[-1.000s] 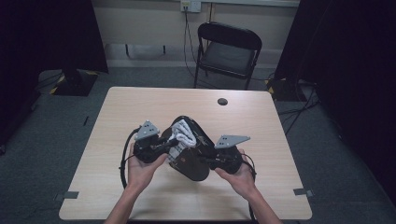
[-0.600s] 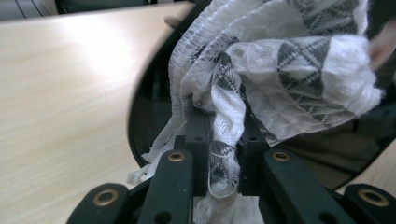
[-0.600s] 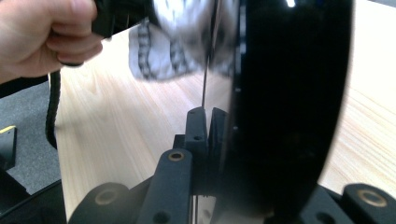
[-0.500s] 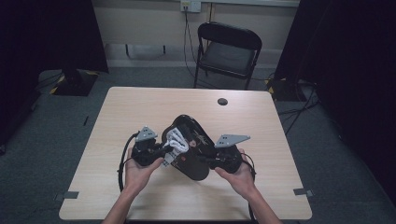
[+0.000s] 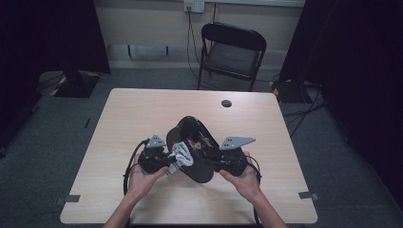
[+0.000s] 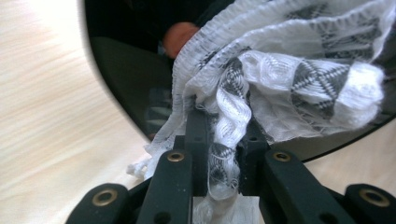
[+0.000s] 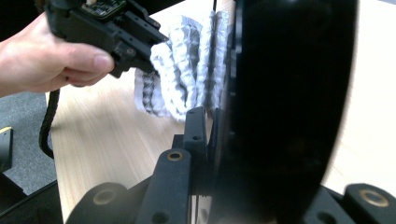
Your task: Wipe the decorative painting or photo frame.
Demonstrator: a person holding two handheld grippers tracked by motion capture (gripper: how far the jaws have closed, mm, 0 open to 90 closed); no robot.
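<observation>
The left tool (image 5: 167,164) is clamped on a bunched white patterned cloth (image 5: 182,153), pressing it against the inside of a glossy black bowl (image 5: 197,142). The right tool (image 5: 216,163) grips that bowl's rim, holding it tilted on edge above the wooden surface (image 5: 142,109), near its front middle.

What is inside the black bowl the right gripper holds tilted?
The white patterned cloth, clamped in the left gripper, presses against the inside of the black bowl, which the right gripper grips by the rim. The surface beneath the cloth is covered.
</observation>
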